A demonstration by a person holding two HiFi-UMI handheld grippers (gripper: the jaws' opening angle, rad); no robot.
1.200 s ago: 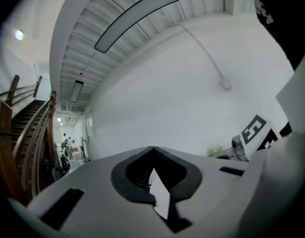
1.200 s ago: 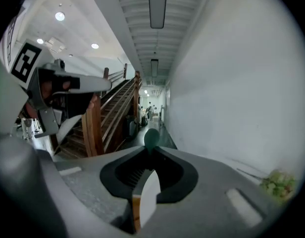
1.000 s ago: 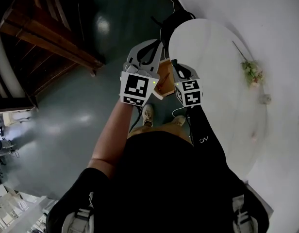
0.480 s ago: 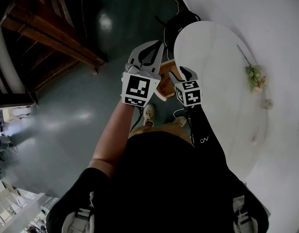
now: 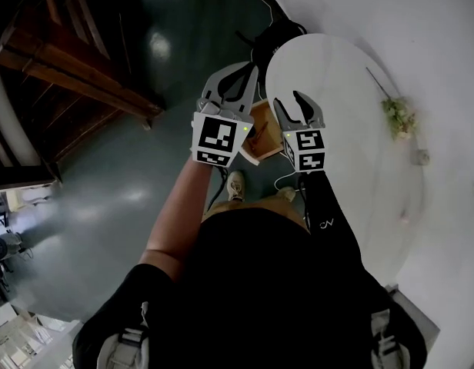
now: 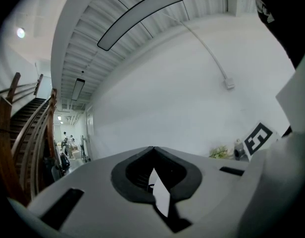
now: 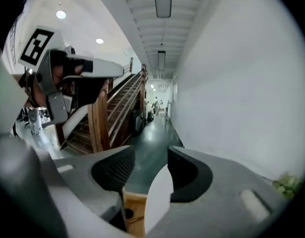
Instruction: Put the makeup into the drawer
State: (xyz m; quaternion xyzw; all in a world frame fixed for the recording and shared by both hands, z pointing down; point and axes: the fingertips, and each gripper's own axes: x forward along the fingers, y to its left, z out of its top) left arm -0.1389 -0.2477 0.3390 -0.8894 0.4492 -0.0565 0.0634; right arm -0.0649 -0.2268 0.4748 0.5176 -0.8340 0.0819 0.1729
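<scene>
A small wooden drawer [image 5: 262,131] stands pulled out at the left rim of the white round table [image 5: 352,75]. A small dark item [image 5: 252,132] lies inside it, too small to identify. My right gripper [image 5: 292,104] hangs just above the drawer's right side. Its jaws have just been opening and now stand open with nothing between them. In the right gripper view the drawer [image 7: 135,214] shows below the right gripper [image 7: 150,152]. My left gripper [image 5: 255,71] sits left of the drawer, pointing level, its tips together on nothing I can see. Those tips meet in the left gripper view [image 6: 153,149].
A sprig of flowers [image 5: 397,116] and a small bottle [image 5: 422,157] sit on the table's right part. A dark wooden staircase [image 5: 75,60] runs along the left. Black gear and cables [image 5: 277,31] lie at the table's far end. The person's shoe [image 5: 235,183] is below the drawer.
The right gripper has lifted up from the drawer and its jaws have spread apart. The left gripper has stayed where it was.
</scene>
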